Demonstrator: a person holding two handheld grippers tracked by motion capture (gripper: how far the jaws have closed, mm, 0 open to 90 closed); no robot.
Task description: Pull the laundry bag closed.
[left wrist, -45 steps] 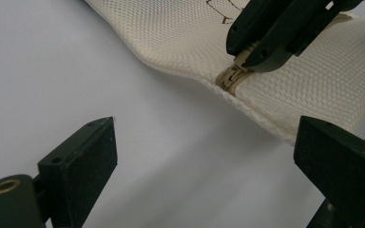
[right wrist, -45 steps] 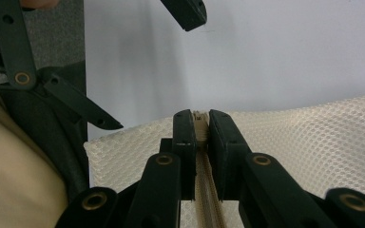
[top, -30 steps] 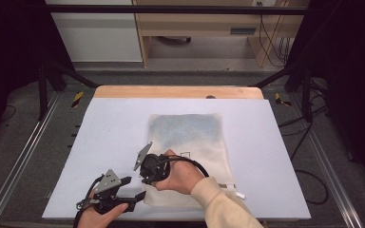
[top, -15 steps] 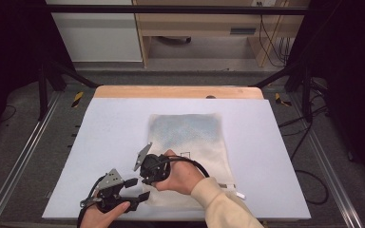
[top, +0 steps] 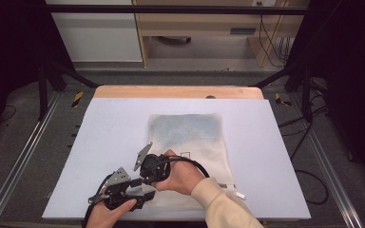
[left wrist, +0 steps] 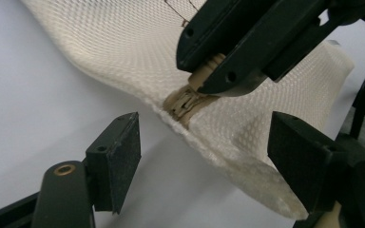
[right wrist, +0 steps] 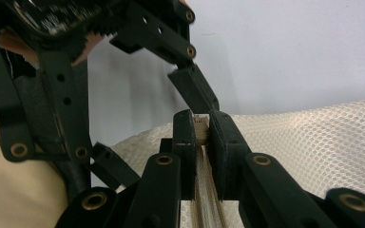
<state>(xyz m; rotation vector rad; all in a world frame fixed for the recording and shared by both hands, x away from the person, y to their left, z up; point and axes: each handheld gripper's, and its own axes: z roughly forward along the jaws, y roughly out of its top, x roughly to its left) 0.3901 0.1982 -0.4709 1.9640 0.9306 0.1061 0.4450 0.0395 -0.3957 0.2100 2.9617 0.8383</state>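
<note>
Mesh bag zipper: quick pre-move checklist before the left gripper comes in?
1. Right gripper shut on the zipper pull: ok.
2. Left gripper open, jaws either side of the bag edge; they have just been closing a little, pads not yet on the mesh: ok.
3. Left jaws lined up with the zipper end: ok, it sits between and just ahead of them.
4. Bag flat on the table: not ok at the near edge, which is lifted where the right gripper holds it.
5. Zipper open or closed along its length: cannot tell.

Cream mesh bag [top: 190, 142] lies flat on the table, near corner pinched up.
</note>
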